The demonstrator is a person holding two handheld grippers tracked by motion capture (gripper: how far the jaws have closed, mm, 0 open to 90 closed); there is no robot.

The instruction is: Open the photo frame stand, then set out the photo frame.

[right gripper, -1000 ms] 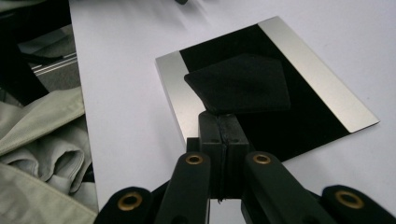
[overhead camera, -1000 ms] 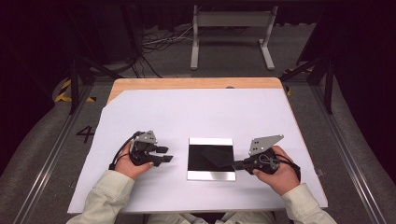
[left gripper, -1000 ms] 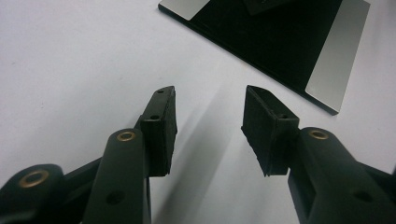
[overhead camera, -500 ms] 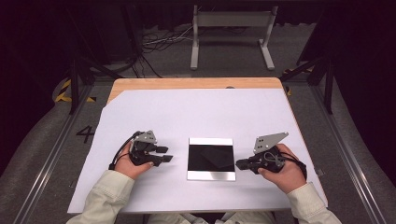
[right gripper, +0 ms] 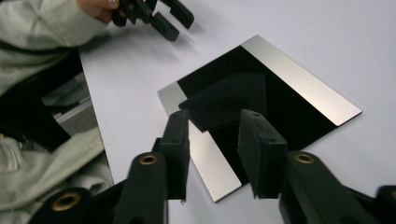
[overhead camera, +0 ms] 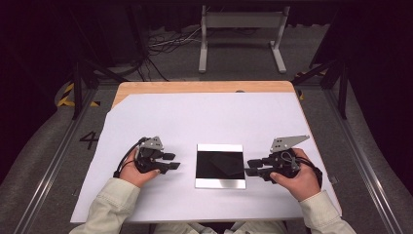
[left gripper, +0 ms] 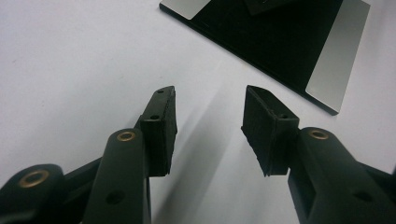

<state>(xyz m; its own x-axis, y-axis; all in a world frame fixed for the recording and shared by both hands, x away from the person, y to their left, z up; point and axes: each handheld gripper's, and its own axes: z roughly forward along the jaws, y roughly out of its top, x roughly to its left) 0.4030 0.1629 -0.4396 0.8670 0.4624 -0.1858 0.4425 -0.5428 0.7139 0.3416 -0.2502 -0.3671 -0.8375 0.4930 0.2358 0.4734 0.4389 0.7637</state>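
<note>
The right gripper [overhead camera: 249, 168], matte black, has just been opening its jaws; nothing sits between them, tips beside the flat square glossy black plate with brushed silver edge strips [overhead camera: 220, 165]. The left gripper [overhead camera: 174, 161] gapes empty, just left of it. A painted "4" [overhead camera: 90, 140] marks the floor beside the white-sheeted worktop [overhead camera: 195, 117].

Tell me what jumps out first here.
The glossy black square plate with silver strips along two edges, flat mid-table on the white sheet. The left gripper and right gripper flank it, each pointing at it with nothing between the fingers; the right one's have just been opening.
</note>
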